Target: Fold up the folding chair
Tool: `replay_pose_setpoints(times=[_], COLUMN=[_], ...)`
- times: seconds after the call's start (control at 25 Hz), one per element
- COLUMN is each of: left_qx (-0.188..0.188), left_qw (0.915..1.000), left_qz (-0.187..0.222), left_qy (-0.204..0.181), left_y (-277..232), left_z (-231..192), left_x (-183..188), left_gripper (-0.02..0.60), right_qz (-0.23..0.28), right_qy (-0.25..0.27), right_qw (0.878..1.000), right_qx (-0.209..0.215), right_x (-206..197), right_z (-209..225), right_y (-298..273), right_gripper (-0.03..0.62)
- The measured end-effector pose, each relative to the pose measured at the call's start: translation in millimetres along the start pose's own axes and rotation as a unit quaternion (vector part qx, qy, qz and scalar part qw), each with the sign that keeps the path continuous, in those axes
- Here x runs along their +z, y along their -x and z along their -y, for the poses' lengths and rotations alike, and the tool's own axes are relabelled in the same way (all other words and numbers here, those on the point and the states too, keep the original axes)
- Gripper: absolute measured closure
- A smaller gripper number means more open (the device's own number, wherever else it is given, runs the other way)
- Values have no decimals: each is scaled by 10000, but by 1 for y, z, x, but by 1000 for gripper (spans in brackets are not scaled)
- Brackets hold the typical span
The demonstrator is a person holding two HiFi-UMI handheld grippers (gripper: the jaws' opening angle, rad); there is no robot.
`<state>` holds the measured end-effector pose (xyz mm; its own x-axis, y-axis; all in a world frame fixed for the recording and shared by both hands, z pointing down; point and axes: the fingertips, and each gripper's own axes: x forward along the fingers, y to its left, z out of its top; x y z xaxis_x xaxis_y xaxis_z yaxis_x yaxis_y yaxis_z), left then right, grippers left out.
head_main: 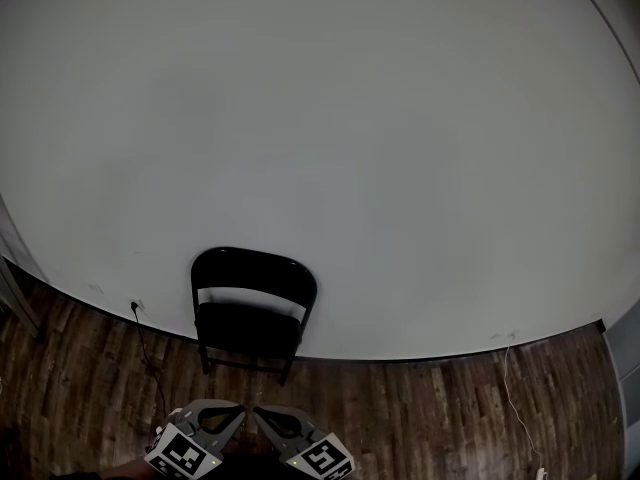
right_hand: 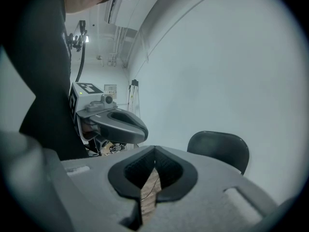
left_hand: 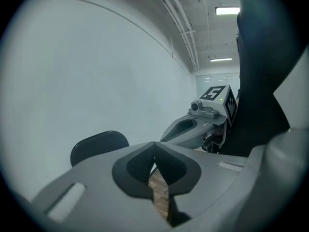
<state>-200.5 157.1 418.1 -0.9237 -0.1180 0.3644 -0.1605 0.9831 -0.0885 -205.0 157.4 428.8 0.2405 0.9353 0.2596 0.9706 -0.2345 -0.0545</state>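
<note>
Two closed, empty tongs, left tongs [head_main: 238,411] beside right tongs [head_main: 257,413], well short of the unfolded folding chair [head_main: 254,277].

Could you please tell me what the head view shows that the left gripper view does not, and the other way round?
Only the head view: the folding chair unfolded, seat and legs on the wood floor, a black cable to its left, a white cable at the right.
Only the left gripper view: ceiling lights, pipes, the person's dark clothing.
Both: the chair's backrest against the pale wall, and the right gripper, shut like the left gripper.
</note>
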Motion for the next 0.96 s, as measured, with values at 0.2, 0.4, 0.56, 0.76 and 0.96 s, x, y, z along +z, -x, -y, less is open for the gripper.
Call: replay_pose_setpoints(times=[0.2,0.4,0.56,0.76,0.96], left_qx=[9,100,96,97,107], left_qw=[9999,9999,9999,9999,9999], left_qz=[-48,-25,-28,-45,-53], left_qy=[88,-7,-27,13,12], left_y=[-2,-3,-2,1,2], left_z=[-6,-13,-13,-15,-20], left_x=[-7,4,4,0,-1], left_gripper=[580,580,580,580,580], right_qz=[-32,-2,26,13,-8], right_qy=[34,32,60,44,35], right_qw=[10000,10000,10000,10000,10000], right_qx=[26,-8,-6,-25,-32], right_x=[1,3,6,5,6], right_z=[2,5,3,3,5], right_y=[-6,-6,-6,-7,-12], right_gripper=[594,594,594,594,594])
